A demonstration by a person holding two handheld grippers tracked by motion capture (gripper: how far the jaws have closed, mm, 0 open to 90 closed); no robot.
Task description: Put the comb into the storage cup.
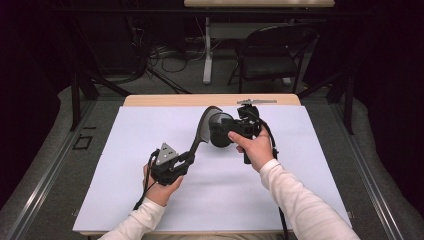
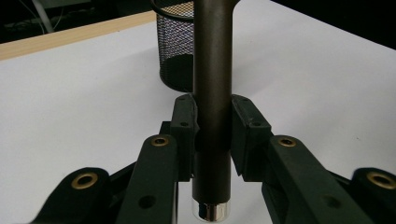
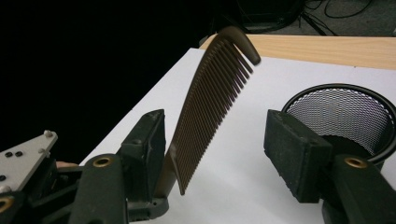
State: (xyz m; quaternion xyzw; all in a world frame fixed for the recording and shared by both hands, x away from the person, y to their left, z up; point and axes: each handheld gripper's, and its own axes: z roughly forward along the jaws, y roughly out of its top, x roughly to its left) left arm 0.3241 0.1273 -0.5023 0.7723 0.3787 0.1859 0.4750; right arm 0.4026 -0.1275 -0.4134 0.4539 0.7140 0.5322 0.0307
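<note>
- Left claw point(image 1: 189, 159) clenched on the handle of a brown comb point(image 2: 212, 93), held up above the white counter point(image 1: 150, 130).
- Right claw point(image 3: 215, 154) released, jaws astride the comb's teeth, no pad touching.
- Black mesh cup point(image 3: 341, 116) standing just beside on the counter.

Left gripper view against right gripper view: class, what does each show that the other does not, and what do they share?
The left gripper view alone shows the comb's round handle, with its shiny end cap, clamped between the left hand-held gripper pads. The right gripper view alone shows the comb's brown teeth standing between the right hand-held gripper pads, which are apart and not pressing on it. Both show the black mesh cup on the white table sheet.
</note>
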